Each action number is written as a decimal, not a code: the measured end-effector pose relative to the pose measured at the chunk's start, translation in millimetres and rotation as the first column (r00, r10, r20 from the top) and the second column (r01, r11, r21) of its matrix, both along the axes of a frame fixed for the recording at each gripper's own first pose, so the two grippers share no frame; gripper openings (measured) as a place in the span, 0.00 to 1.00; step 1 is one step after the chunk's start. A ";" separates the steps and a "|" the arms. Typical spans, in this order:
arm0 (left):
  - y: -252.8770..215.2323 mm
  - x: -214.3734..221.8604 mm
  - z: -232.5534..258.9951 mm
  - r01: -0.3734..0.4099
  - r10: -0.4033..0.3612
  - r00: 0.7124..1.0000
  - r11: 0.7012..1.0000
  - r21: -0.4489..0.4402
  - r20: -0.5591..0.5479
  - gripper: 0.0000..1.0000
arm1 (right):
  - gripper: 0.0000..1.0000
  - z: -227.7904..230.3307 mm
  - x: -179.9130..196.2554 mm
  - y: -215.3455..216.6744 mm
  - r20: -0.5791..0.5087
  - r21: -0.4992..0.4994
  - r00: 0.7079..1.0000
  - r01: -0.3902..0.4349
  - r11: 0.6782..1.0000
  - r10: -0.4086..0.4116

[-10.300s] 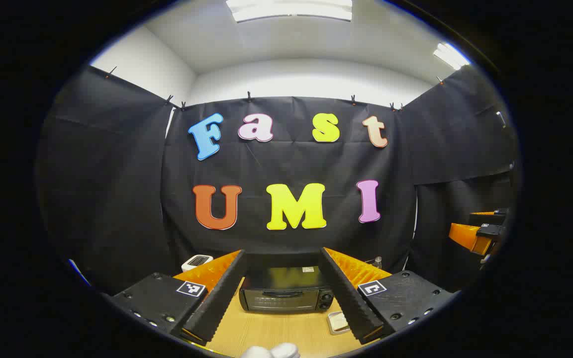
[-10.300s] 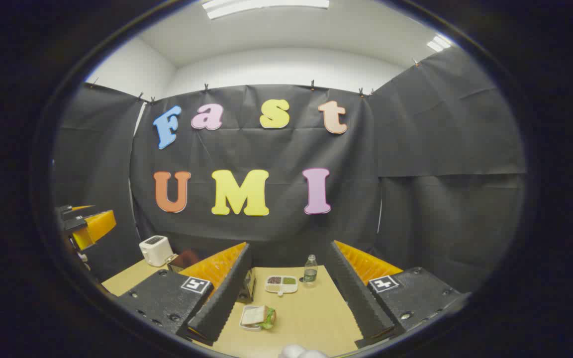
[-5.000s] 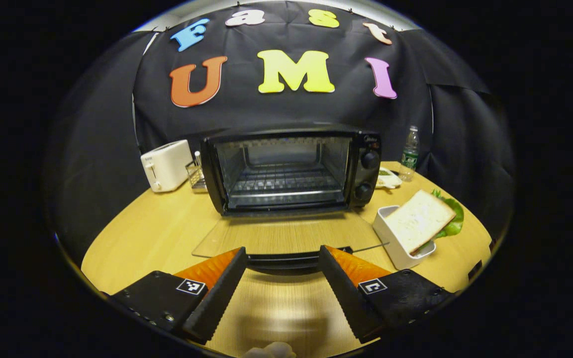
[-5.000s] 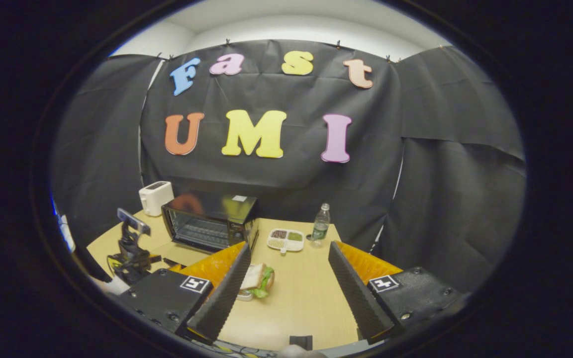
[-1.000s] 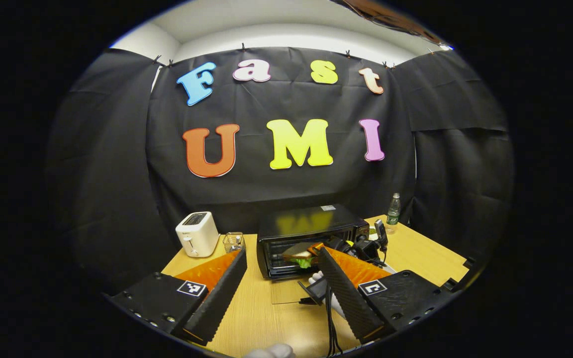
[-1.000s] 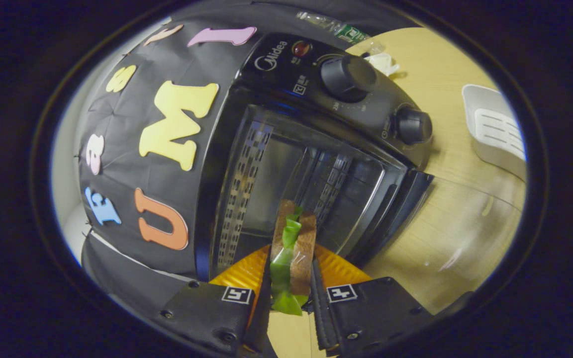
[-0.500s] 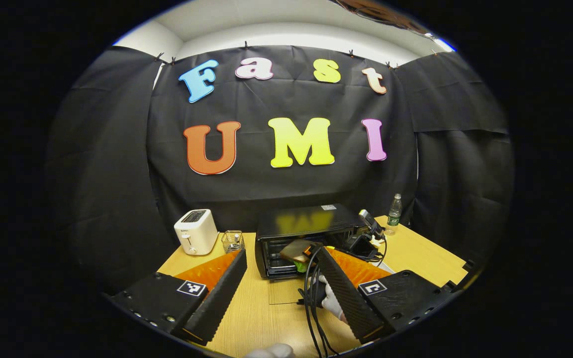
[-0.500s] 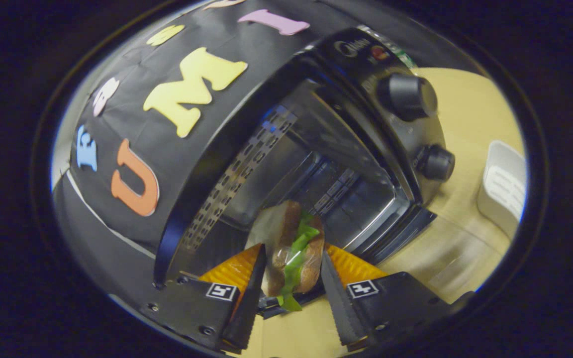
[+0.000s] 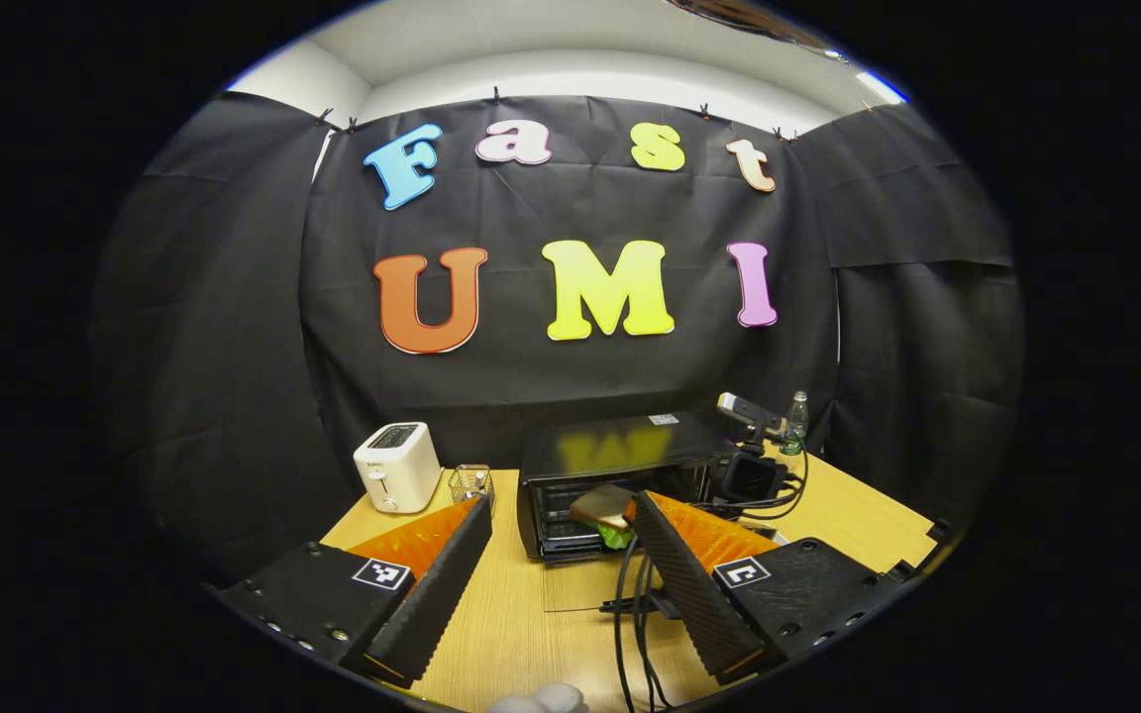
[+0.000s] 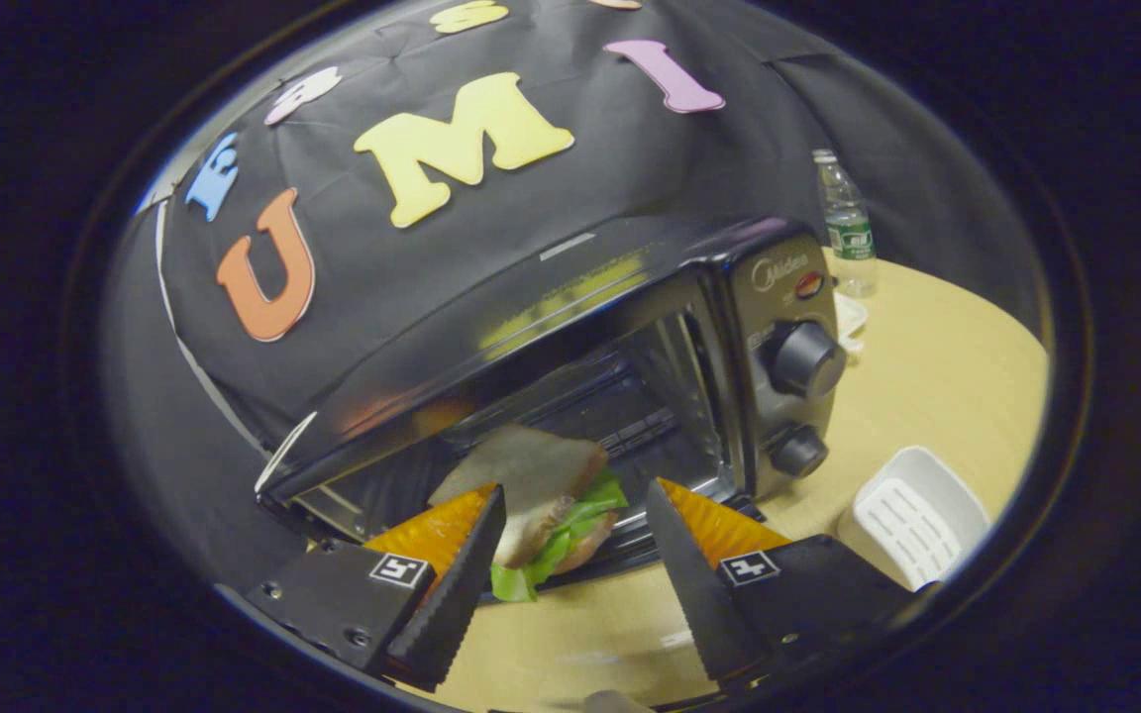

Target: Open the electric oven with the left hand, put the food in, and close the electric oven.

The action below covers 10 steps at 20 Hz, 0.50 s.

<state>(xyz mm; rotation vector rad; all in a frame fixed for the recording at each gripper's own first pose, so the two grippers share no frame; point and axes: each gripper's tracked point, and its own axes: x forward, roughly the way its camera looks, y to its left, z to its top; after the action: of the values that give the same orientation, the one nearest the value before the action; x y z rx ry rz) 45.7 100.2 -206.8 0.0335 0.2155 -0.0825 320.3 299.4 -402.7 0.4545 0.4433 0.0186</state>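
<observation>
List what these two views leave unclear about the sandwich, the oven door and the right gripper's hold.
- Brown-bread sandwich with green lettuce: in the right gripper view the right gripper has its jaws spread; the near finger hides whether it touches the bread.
- Rack under the sandwich: hidden by the sandwich itself, so its rest is uncertain.
- Black electric oven: in the left gripper view the left gripper finger covers its lowered glass door's right part.

The sandwich (image 10: 541, 495) is seen at the open mouth of the electric oven (image 10: 570, 376), touching the left finger of the right tongs (image 10: 561, 584), which are parted. A white tray (image 10: 917, 525) is seen right of the oven on the tabletop (image 10: 927, 396).
</observation>
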 end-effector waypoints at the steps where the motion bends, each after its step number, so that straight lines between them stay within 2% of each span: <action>1: 0.6 1.0 -1.3 -0.003 0.003 1.000 1.000 -0.005 0.001 0.95 | 0.92 6.4 -6.3 -4.4 0.008 -0.020 1.000 -0.013 1.000 0.013; 5: 2.0 2.3 -10.6 -0.017 0.017 1.000 1.000 -0.007 -0.001 0.95 | 0.90 49.8 -37.3 -34.1 0.078 -0.151 0.994 -0.059 0.987 0.072; 9: -4.4 1.9 -37.7 -0.032 0.033 0.999 0.999 0.012 -0.035 0.96 | 0.93 103.9 -75.7 -79.0 0.158 -0.273 0.981 -0.064 0.960 0.111; 10: -6.3 1.5 -48.8 -0.038 0.039 0.998 0.999 0.019 -0.049 0.96 | 0.96 118.5 -86.5 -89.1 0.182 -0.299 0.976 -0.065 0.952 0.123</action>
<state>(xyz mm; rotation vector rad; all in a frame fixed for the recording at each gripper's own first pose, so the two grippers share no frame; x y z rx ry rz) 47.3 93.9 -255.6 0.0452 0.2665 -0.0435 233.8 210.4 -284.2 0.1377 0.2641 0.0897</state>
